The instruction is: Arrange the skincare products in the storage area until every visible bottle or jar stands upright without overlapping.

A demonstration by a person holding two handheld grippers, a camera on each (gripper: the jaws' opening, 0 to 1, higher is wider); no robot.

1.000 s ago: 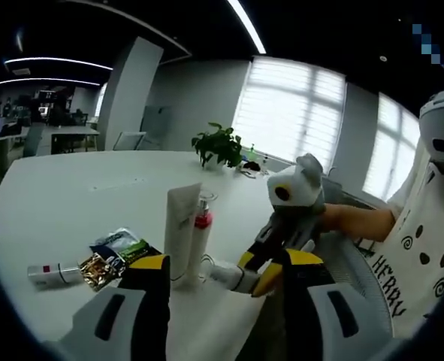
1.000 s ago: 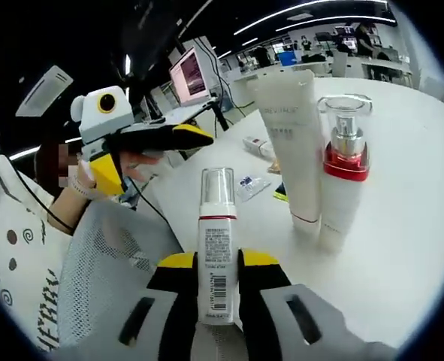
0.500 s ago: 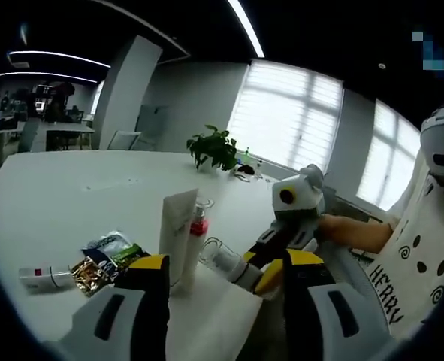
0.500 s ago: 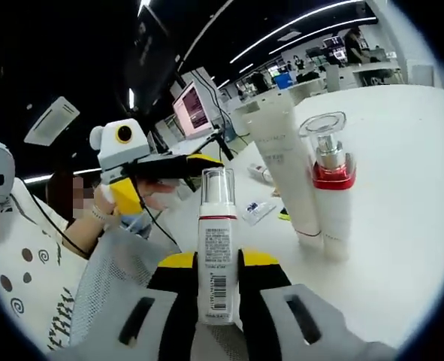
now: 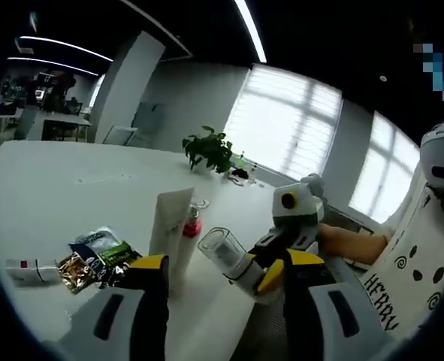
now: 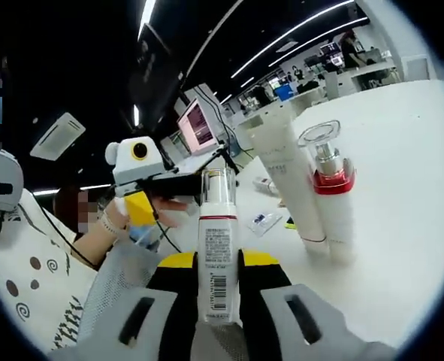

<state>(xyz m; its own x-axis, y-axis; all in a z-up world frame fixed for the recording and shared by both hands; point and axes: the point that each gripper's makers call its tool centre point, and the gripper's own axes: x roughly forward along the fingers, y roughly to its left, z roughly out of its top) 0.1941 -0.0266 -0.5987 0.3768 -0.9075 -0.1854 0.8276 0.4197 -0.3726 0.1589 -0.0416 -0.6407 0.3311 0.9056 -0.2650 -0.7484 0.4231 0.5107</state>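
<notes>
My right gripper (image 6: 218, 272) is shut on a white bottle (image 6: 217, 248) with a clear cap and a barcode label, held in the air. In the left gripper view that bottle (image 5: 228, 256) tilts with its cap to the upper left, close to the right gripper's yellow-tipped fingers (image 5: 270, 272). A white tube (image 5: 164, 232) and a red-collared pump bottle (image 5: 191, 228) stand upright together on the white table (image 5: 64, 188). The tube (image 6: 282, 174) and the pump bottle (image 6: 331, 197) rise to the right of the held bottle. My left gripper (image 5: 222, 265) is open and holds nothing.
Foil sachets (image 5: 94, 256) and a small white tube (image 5: 20, 269) lie flat on the table to the left of the standing pair. A potted plant (image 5: 210, 149) stands at the far edge. A hand holds the left gripper (image 6: 158, 184) beside a mesh chair back (image 6: 113, 286).
The right gripper has raised the white bottle off the table and brought it up beside the standing tube and pump bottle. Both views have shifted with the hands.
</notes>
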